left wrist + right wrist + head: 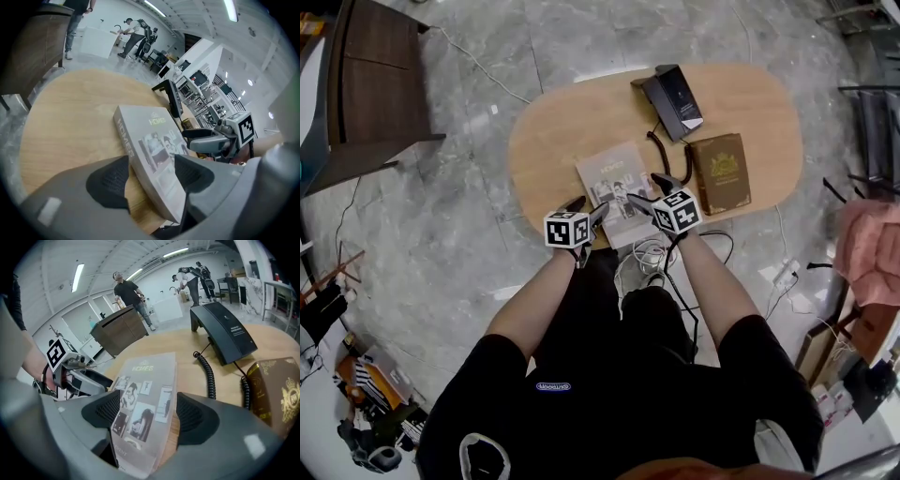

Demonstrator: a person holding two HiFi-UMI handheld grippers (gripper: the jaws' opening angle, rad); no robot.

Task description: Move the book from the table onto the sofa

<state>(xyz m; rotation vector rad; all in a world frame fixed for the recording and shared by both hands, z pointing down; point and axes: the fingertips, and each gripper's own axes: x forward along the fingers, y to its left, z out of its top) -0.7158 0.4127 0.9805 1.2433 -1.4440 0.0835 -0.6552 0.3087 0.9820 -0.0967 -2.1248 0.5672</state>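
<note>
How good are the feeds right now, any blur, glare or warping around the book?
Head view: even, soft light, no glare on the book or table, mild bowing at the edges. Left gripper view: heavy fisheye, dark rim, bright ceiling lights, cover title legible. Right gripper view: same fisheye, the book's near end smeared.

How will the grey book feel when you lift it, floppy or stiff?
Probably fairly stiff: the book shows a thick spine. Its smooth-looking cover might slip when squeezed. Lying flat on the table, it should not roll.
</note>
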